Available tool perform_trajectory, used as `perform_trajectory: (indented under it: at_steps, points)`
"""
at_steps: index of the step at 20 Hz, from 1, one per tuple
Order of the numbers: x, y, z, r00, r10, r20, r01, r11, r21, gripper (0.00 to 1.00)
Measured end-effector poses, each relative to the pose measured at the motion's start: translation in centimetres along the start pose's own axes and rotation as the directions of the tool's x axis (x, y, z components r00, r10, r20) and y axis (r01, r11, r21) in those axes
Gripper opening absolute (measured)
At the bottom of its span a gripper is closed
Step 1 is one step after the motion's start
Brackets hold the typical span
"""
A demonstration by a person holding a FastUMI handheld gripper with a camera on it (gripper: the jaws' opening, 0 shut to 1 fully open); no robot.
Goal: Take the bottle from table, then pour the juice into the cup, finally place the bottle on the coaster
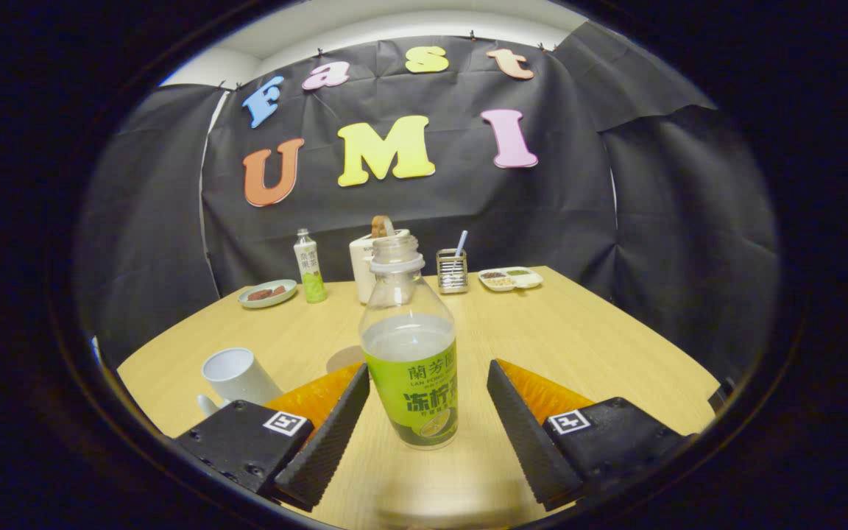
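- Standing upright on the wooden worktop [578, 331], between the two fingers: an uncapped clear bottle [409, 353] with a green label, about half full of pale liquid.
- Jaws of the gripper [428, 412] spread wide, one finger on each side of the bottle; left finger close to the label or perhaps just touching it, right finger with a clear gap. Not gripped.
- Near the left edge of the worktop, just beyond the left finger: a white cup [238, 375], mouth open, seeming to lean a little.
- Behind the bottle on its left side, partly hidden by it: a pale round coaster [343, 359], flat on the worktop.
- Along the far edge, left to right: a small plate [268, 293] with dark food, a second slim bottle [310, 266] with cap on, a white appliance [364, 266] partly hidden by the near bottle's neck, a metal holder [452, 271] with a straw-like stick in it, a white divided dish [511, 278] with snacks.
- Gripper held low and about level, pointing across the worktop toward the far edge.
- Nothing standing between bottle and cup.
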State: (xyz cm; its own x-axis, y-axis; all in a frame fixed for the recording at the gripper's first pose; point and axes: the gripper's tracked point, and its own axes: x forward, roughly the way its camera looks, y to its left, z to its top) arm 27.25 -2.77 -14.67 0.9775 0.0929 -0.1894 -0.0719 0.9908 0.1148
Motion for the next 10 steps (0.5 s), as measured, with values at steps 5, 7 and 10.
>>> perform_trajectory:
  at_steps: [5,7,10]
  points:
    - [1.3,0.5,1.4,0.999,-0.002,0.036,0.003,1.000,-0.028,1.00]
    - [1.8,0.3,1.5,0.999,-0.022,0.026,0.023,0.998,-0.052,1.00]
    - [1.8,0.6,2.1,0.999,-0.016,0.044,0.019,0.998,-0.059,0.96]
